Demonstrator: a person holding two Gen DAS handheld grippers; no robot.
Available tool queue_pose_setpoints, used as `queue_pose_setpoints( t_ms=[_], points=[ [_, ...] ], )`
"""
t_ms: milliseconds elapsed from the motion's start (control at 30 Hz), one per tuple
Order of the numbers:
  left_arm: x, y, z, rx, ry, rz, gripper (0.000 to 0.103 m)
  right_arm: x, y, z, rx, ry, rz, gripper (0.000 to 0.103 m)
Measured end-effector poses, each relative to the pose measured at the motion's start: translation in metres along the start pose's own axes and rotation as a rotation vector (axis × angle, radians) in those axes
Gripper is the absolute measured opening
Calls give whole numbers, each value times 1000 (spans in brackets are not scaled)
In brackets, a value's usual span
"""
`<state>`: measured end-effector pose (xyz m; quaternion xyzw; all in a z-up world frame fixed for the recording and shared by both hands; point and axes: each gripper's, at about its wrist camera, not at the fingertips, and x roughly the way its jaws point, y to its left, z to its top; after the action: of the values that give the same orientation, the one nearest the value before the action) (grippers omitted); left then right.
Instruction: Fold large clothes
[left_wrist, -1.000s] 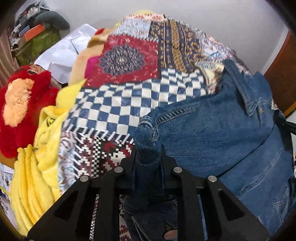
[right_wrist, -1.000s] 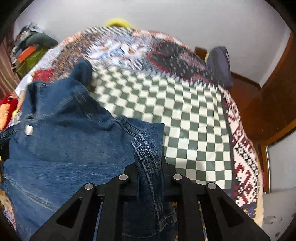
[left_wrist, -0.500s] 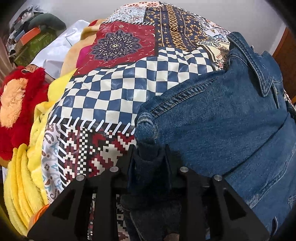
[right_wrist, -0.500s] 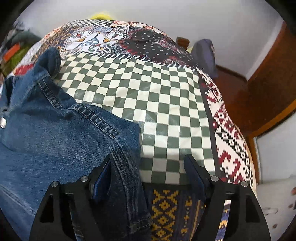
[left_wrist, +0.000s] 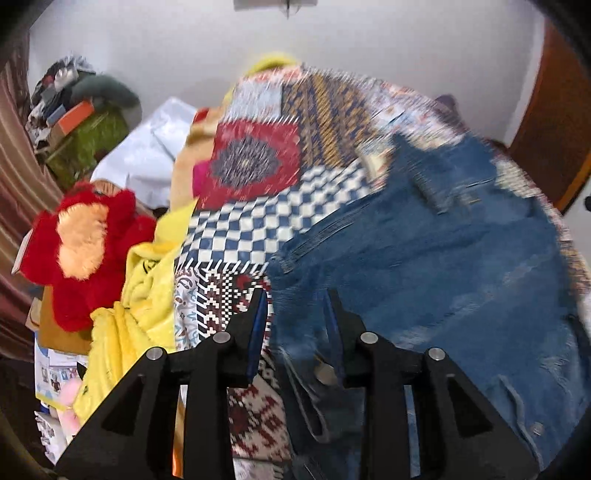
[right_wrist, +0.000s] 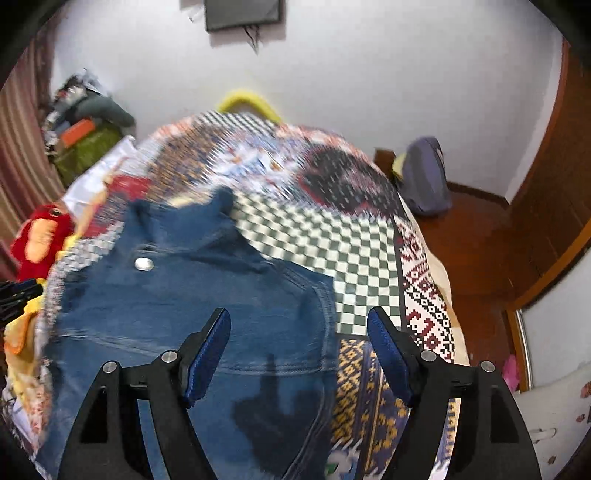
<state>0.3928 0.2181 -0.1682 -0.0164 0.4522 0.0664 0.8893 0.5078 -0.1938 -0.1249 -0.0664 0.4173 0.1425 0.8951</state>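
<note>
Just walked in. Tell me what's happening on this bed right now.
A person with a handheld gripper in each hand is folding a denim jacket laid on a patchwork bedspread. The right gripper has its jaws wide open above the jacket, holding nothing. The left gripper has its jaws parted too, with denim lying between them, apparently not pinched. A red plush toy and yellow blanket sit beside the bedspread.

Left hand-held gripper (left_wrist: 295, 314) and right hand-held gripper (right_wrist: 299, 332) both gape apart.
</note>
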Motion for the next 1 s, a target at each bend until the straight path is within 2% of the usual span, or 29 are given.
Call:
queue_pose_setpoints(
  t_ms=[67, 133, 200, 333, 433, 533, 700, 833, 1000],
  points=[
    [-26, -5, -5, 6, -37, -18, 42, -24, 8, -5, -15, -27, 24, 74],
    [-51, -11, -12, 24, -77, -35, 63, -47, 16, -14, -33, -53, 43, 74],
    [-76, -20, -23, 50, -122, -35, 66, -70, 24, -30, -55, -67, 54, 74],
    [-105, -27, -49, 59, -132, -42, 78, -95, 32, -68, -91, -59, 23, 75],
    [-114, -25, -74, 31, -106, -58, 80, -109, 32, -103, -111, -30, -9, 75],
    [-118, -22, -106, -12, -63, -36, 88, -115, 30, -136, -129, 3, -45, 75],
    [-113, -15, -170, -109, 38, -40, 88, -119, 26, -197, -91, 79, -78, 75],
    [-104, -11, -207, -195, 118, -74, 88, -117, 24, -235, -63, 137, -84, 75],
    [-98, -18, -237, -267, 180, -125, 88, -121, 16, -259, 12, 166, -44, 75]
  ],
)
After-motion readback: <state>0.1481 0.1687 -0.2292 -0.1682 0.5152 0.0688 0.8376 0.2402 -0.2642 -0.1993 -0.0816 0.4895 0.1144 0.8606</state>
